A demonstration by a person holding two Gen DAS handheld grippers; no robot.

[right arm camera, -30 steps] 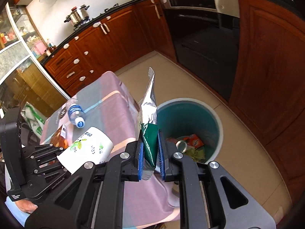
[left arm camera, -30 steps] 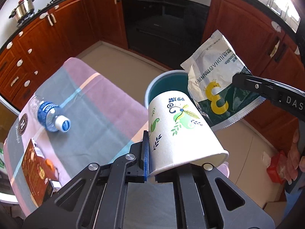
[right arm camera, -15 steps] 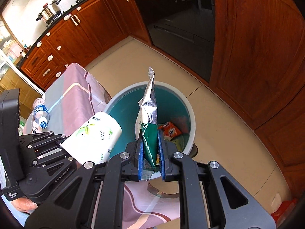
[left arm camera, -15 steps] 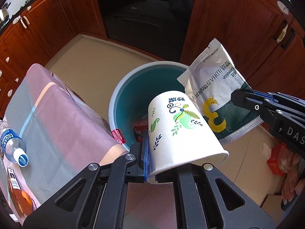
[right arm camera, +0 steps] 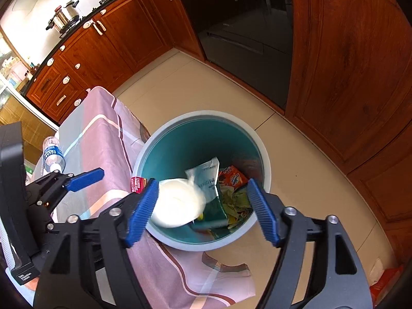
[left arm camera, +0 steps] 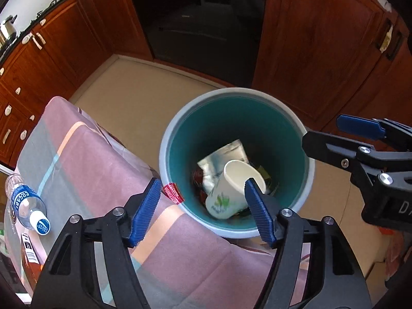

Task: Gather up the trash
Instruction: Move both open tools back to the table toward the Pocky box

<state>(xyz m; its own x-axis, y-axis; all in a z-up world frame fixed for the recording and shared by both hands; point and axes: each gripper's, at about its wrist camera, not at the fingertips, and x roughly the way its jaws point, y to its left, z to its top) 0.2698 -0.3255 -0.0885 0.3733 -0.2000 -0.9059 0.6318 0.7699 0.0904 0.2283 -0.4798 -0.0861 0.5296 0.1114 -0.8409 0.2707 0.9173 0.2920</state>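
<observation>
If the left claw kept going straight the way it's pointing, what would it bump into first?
Probably the paper cup inside the teal trash bin, which lies between the open left gripper fingers in this view. Depth is unclear, and the cup looks blurred, possibly falling, so the silver pouch could come first.

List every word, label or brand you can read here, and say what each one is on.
"POCARI SWEAT", partly legible, on the blue label of the water bottle lying on the tablecloth.
"Ovaltine", likely, on the orange packet in the trash bin.
"DA", cut off by the frame edge, on the right tool's body.
Red tag on the bin rim: white print, too small to read.
Silver pouch: print blurred.
Paper cup: blurred.
</observation>
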